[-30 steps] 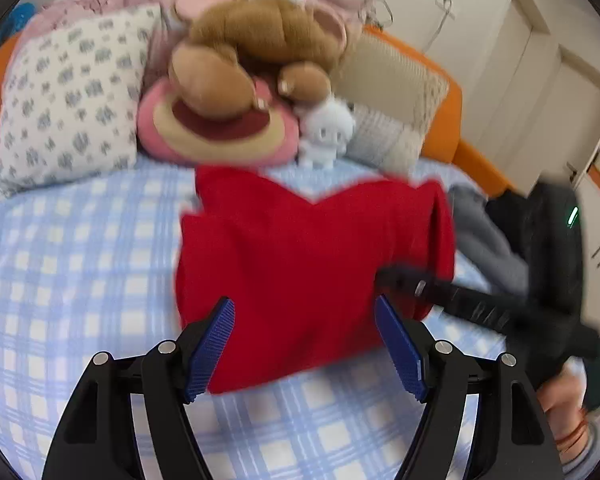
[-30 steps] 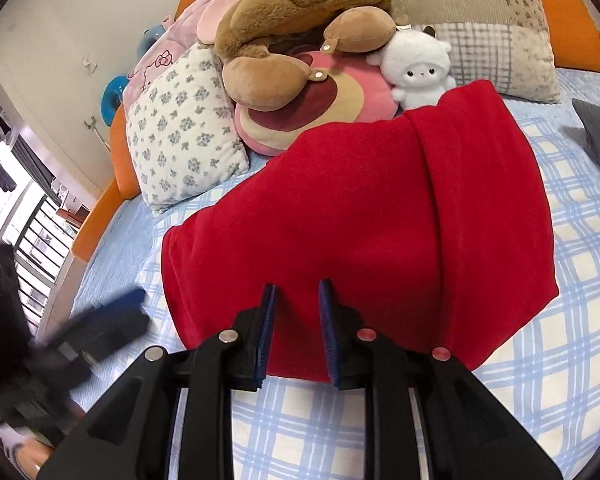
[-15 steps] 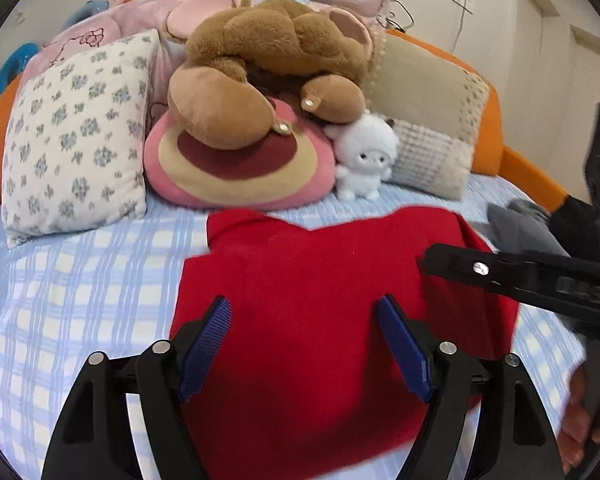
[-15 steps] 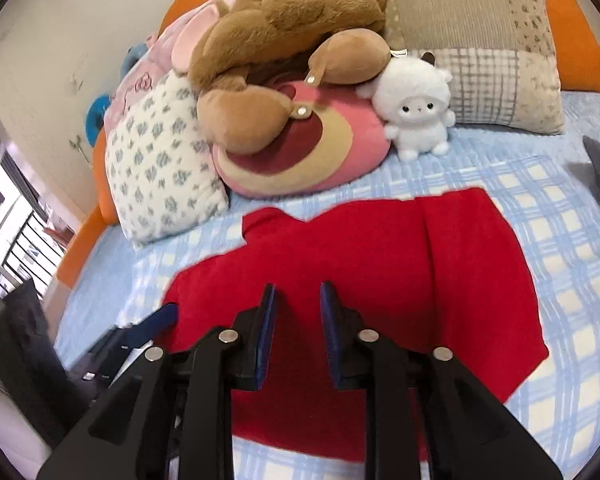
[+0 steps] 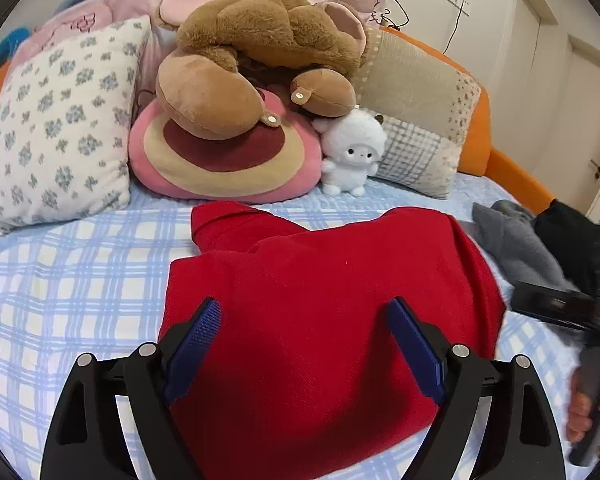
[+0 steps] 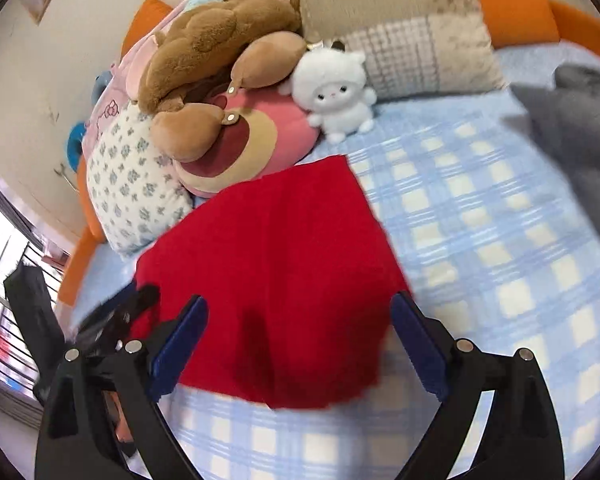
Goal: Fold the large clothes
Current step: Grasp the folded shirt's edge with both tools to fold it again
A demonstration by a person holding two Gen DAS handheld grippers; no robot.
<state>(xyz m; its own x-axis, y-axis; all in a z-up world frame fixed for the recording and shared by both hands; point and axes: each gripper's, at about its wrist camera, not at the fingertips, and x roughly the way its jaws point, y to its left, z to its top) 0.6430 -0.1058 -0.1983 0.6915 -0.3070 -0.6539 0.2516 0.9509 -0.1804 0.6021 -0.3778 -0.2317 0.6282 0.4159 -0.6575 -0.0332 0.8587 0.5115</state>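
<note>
A red garment [image 5: 320, 304] lies folded into a compact block on the checked bed [image 5: 80, 280], its fold done for now, I judge. My left gripper [image 5: 304, 344] hovers over its near edge, jaws wide, having just been opening, with only cloth beneath them and nothing gripped. My right gripper [image 6: 300, 344] has jaws that have just sprung wide, releasing the garment. Pillows [image 5: 56, 140] and plush toys [image 5: 352, 156] crowd the headboard; grey clothes [image 5: 516, 240] wait at the right.
</note>
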